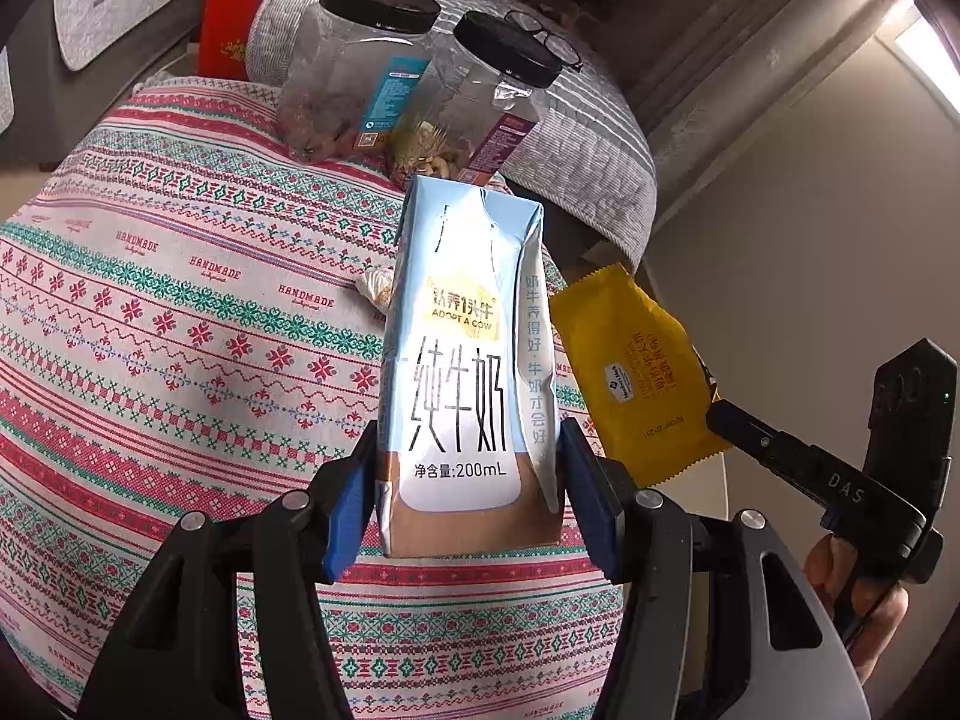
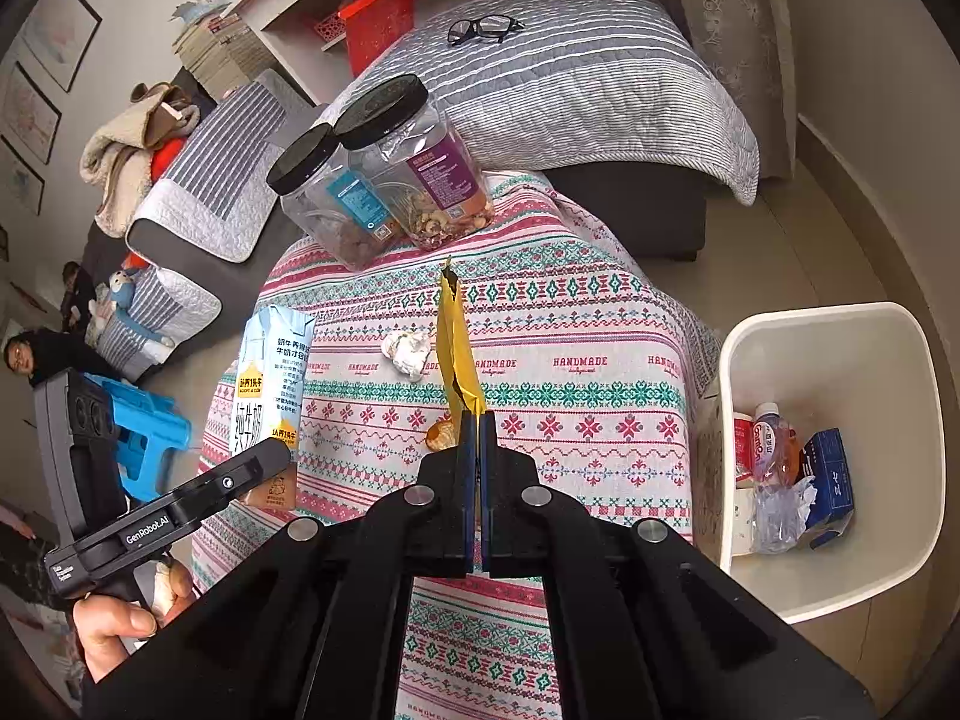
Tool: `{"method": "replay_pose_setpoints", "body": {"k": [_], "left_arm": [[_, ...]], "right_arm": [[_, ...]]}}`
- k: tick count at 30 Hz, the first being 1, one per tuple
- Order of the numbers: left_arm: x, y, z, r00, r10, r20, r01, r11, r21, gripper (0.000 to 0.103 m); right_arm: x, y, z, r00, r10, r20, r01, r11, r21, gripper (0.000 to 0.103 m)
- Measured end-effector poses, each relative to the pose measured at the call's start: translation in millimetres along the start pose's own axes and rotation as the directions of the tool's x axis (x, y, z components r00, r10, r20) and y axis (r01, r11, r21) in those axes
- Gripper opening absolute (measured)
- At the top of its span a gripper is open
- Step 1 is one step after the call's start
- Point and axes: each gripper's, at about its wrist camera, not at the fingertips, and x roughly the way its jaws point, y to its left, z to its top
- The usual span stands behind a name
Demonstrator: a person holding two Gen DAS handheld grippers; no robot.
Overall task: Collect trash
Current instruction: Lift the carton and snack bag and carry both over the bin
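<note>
My left gripper (image 1: 465,468) is shut on a light-blue 200 mL milk carton (image 1: 462,360), held upright above the patterned tablecloth (image 1: 180,330); the carton also shows in the right wrist view (image 2: 270,384). My right gripper (image 2: 478,426) is shut on a yellow snack wrapper (image 2: 457,348), seen edge-on; the wrapper also shows in the left wrist view (image 1: 630,372), off the table's right edge. A crumpled white paper ball (image 2: 407,354) and a small orange scrap (image 2: 441,438) lie on the cloth. A white trash bin (image 2: 828,576) stands on the floor at the right, holding a bottle, a blue box and other trash.
Two clear jars with black lids (image 2: 384,180) stand at the table's far edge. Behind is a grey striped sofa (image 2: 570,78) with glasses (image 2: 483,29) on it. A red box (image 2: 378,24) and shelves are further back. People sit at far left (image 2: 36,360).
</note>
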Motion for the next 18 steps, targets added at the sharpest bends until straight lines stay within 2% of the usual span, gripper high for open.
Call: {"method": "replay_pose_setpoints", "body": {"k": [9, 18], "left_arm": [[28.8, -44.6, -13.2, 0.999, -0.041, -0.020, 0.042, 0.997, 0.059, 0.057], [68.3, -116.3, -43.3, 0.989, -0.111, -0.096, 0.124, 0.982, 0.144, 0.057]], "right_arm": [[-41.1, -45.6, -1.9, 0.998, -0.007, 0.060, 0.001, 0.995, 0.097, 0.000], [-84.3, -117.1, -7.7, 0.985, -0.124, 0.119, 0.091, 0.962, 0.256, 0.000]]}}
